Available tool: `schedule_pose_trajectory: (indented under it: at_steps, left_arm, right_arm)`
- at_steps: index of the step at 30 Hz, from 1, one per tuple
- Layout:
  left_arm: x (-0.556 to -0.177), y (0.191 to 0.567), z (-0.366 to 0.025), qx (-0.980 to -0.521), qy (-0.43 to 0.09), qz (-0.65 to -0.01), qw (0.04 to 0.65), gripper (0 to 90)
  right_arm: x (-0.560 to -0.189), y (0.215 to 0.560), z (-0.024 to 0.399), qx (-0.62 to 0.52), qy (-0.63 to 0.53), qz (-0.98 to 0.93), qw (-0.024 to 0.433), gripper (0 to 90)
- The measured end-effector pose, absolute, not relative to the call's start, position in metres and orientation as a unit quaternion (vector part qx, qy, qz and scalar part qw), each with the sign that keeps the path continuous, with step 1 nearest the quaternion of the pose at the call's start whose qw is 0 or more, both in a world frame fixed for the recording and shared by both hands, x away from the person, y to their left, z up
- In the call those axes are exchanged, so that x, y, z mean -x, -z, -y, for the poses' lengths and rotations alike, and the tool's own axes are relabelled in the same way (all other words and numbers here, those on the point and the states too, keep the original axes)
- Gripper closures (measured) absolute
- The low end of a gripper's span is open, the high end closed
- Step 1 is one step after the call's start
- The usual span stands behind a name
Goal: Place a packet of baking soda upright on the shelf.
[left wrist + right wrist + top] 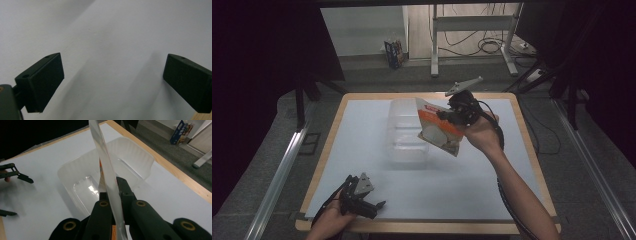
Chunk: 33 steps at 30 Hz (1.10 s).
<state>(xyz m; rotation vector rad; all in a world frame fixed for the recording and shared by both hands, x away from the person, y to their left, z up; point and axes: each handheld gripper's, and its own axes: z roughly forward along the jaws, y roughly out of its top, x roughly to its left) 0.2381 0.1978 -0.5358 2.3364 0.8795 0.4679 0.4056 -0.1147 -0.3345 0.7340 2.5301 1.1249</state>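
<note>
High view: the right gripper, jaws pinching an orange-and-white snack bag, holds it tilted in the air just beside the clear plastic tub, while the left gripper rests spread and empty at the desk's near edge.

The table had a matt white top edged in pale wood. At its twelve o'clock, the clear plastic tub gleamed glossily. The orange-and-white packet looked like shiny film; the matt black plastic fingers pinched it
</note>
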Motion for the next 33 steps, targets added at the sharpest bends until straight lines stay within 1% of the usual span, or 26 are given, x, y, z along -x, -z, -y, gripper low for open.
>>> schedule_pose_trajectory:
  at_steps: [19, 29, 33]
  left_arm:
    - [-0.238, 0.536, -0.198, -0.878, -0.177, -0.330, 0.299, 3.4]
    - [-0.237, 0.536, -0.198, -0.878, -0.177, -0.329, 0.300, 3.4]
    - [-0.237, 0.536, -0.198, -0.878, -0.178, -0.329, 0.300, 3.4]
  right_arm:
    - [-0.418, 0.343, 0.046, -0.223, -0.392, -0.884, 0.125, 89.0]
    - [-0.421, 0.348, 0.025, -0.217, -0.394, -0.886, 0.113, 88.9]
    - [-0.423, 0.357, 0.017, -0.217, -0.392, -0.888, 0.109, 88.9]
